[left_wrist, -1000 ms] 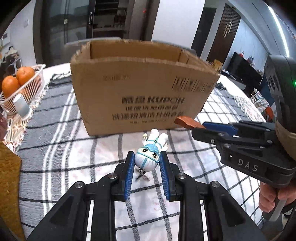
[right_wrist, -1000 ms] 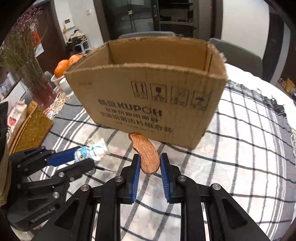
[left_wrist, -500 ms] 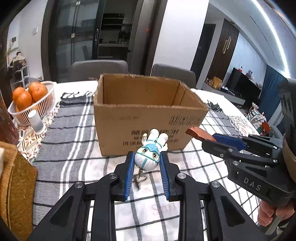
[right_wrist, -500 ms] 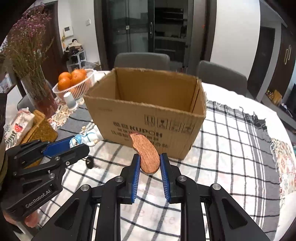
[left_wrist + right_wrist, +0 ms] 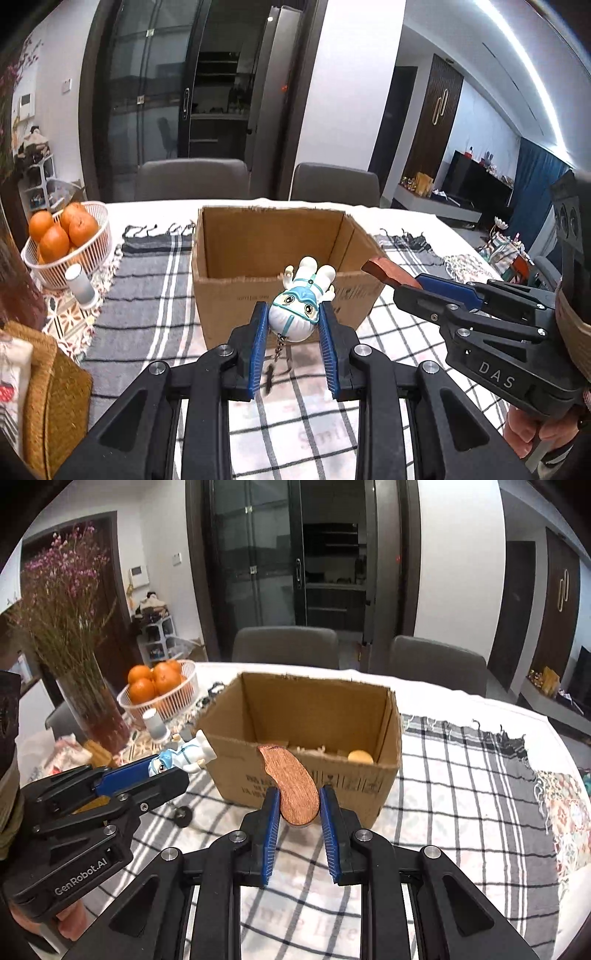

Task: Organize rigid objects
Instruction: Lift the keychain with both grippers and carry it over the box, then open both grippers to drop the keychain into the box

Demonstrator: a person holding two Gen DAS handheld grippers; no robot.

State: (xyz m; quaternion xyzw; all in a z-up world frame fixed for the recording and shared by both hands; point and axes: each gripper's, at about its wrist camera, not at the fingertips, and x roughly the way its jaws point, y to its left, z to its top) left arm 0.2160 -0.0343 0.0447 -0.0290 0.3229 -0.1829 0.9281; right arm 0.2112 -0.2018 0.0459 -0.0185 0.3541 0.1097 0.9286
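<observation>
From the left wrist I see my left gripper [image 5: 293,332] clamping the white figurine [image 5: 300,304], head toward me, feet toward the cardboard box [image 5: 236,295]; box floor hidden; the box sits lower than before. From the right wrist, my right gripper [image 5: 298,812] pinches the wooden piece [image 5: 290,781], long axis toward the box; a yellow ball [image 5: 360,757] peeks inside.

Even indoor light, strong fisheye warp

We are seeing a ceiling light strip [image 5: 524,70] glaring at upper right (the left wrist view), corners vignetting black, straight edges bowing, gripper shadows falling softly.
</observation>
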